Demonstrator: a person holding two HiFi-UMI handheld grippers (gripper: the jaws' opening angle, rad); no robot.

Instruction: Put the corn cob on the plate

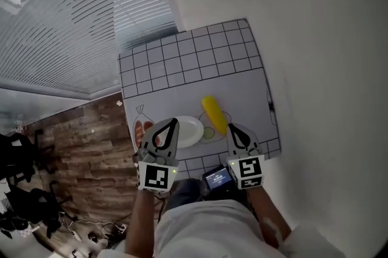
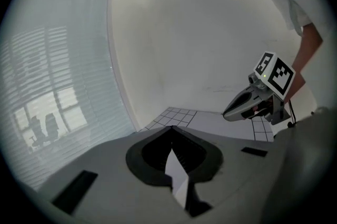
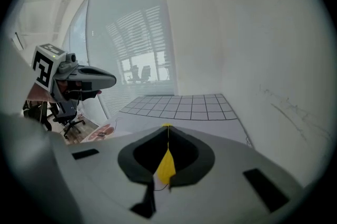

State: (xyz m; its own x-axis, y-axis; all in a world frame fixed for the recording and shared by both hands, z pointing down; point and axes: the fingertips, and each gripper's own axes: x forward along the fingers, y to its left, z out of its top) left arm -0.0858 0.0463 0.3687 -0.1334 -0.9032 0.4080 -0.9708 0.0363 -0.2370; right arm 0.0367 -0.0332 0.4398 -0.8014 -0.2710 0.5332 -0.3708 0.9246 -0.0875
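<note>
Smooth yellow corn cob [image 1: 214,114]: lying on the grey grid-printed mat [image 1: 200,63], just right of the round white plate [image 1: 191,131], untouched. Left gripper [image 1: 174,123] over the plate's left edge, right gripper [image 1: 233,128] near the cob; both pressed together, empty. Grasp and transfer still to do.

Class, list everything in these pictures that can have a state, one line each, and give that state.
Mat: spread flat.
Plate: flat on the mat, visible part bare.
Corn cob: lying on the mat beside the plate, not on it.
Left gripper: shut, empty.
Right gripper: shut, empty.
</note>
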